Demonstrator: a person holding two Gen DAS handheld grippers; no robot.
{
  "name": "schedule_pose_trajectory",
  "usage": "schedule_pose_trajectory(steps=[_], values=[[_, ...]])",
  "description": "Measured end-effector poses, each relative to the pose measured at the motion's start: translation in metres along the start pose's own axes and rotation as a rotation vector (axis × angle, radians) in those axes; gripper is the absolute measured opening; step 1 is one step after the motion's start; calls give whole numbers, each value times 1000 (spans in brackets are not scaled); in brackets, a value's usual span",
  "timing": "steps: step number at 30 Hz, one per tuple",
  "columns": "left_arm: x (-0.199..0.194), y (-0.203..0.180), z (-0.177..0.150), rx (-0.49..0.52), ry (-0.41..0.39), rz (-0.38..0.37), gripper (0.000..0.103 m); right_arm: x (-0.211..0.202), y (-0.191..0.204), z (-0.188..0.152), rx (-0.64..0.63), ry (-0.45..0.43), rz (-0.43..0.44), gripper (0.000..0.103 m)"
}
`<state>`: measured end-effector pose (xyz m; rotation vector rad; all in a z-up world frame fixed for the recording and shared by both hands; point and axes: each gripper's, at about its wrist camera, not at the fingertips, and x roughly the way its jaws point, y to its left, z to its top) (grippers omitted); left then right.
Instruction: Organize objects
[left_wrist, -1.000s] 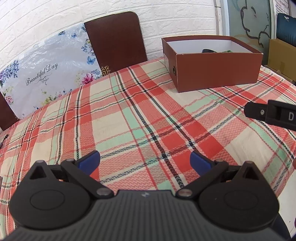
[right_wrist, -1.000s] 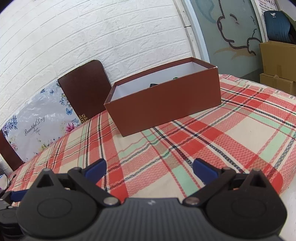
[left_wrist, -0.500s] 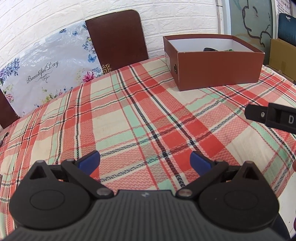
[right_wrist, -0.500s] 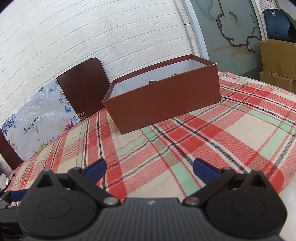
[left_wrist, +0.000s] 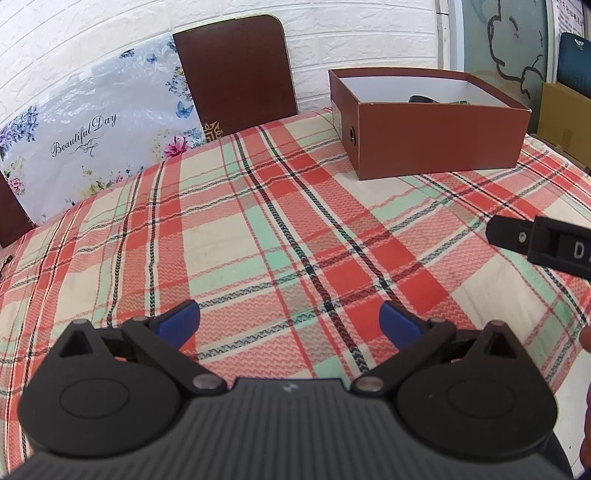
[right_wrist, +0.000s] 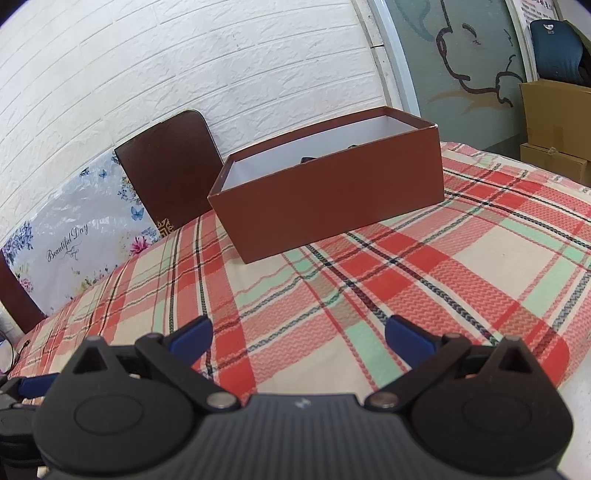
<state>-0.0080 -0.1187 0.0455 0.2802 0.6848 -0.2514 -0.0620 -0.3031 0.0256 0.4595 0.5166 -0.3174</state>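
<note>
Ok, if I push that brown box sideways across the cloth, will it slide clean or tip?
The brown box looks like thin lidless cardboard, low and wide, so it will probably slide rather than tip. The plaid tablecloth may bunch ahead of it. Only a few small items show inside, so it is likely light; its walls may flex.

Red, mint and cream plaid tablecloth (left_wrist: 280, 229) with dark lines. Reddish-brown cardboard box (right_wrist: 332, 206), white inside. Dark brown chair back (left_wrist: 236, 74). White floral bag (left_wrist: 92, 129) with blue butterflies. Blue fingertips (right_wrist: 192, 338).
</note>
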Motion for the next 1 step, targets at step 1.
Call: schedule_pose_trajectory(steps=[1], values=[[0,0,0,1,0,-2,103,0,0,0,-1,0,-1,103]])
